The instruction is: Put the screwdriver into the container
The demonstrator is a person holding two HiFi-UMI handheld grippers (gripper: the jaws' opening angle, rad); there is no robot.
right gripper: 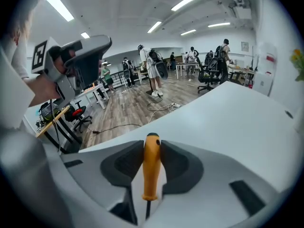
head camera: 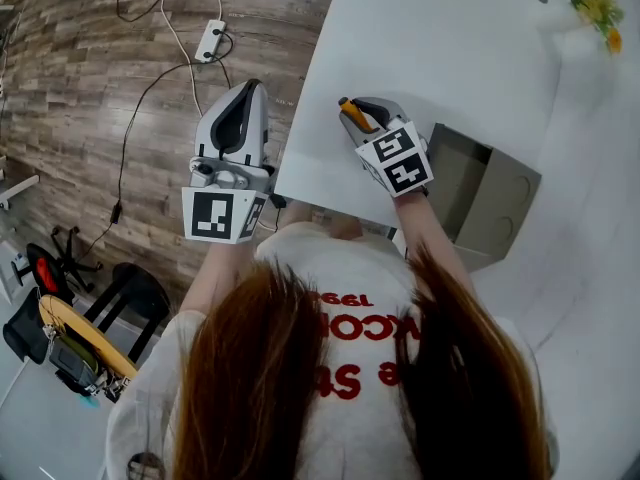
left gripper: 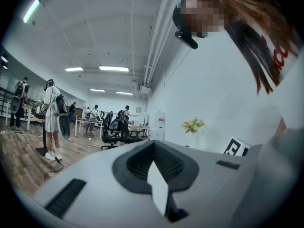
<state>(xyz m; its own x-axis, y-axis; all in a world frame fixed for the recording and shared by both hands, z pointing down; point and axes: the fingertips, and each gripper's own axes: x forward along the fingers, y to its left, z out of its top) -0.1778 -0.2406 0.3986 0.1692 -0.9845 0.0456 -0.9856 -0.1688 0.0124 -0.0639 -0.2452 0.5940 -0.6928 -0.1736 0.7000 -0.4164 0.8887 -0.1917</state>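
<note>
An orange-handled screwdriver (head camera: 353, 115) is clamped between the pads of my right gripper (head camera: 354, 106), which hovers over the near left part of the white table (head camera: 430, 38). In the right gripper view the handle (right gripper: 151, 167) stands upright between the two dark pads, its thin shaft running down out of sight. The container, an open grey-brown box (head camera: 497, 206), sits just right of that gripper. My left gripper (head camera: 249, 90) is held off the table's left edge over the floor. Its jaws meet at the tips with nothing between them (left gripper: 154, 144).
A vase of yellow flowers (head camera: 596, 4) stands at the table's far right corner. A power strip (head camera: 210, 40) and cables lie on the wooden floor to the left. Office chairs (head camera: 58, 253) stand at lower left. Several people stand far off (right gripper: 153, 68).
</note>
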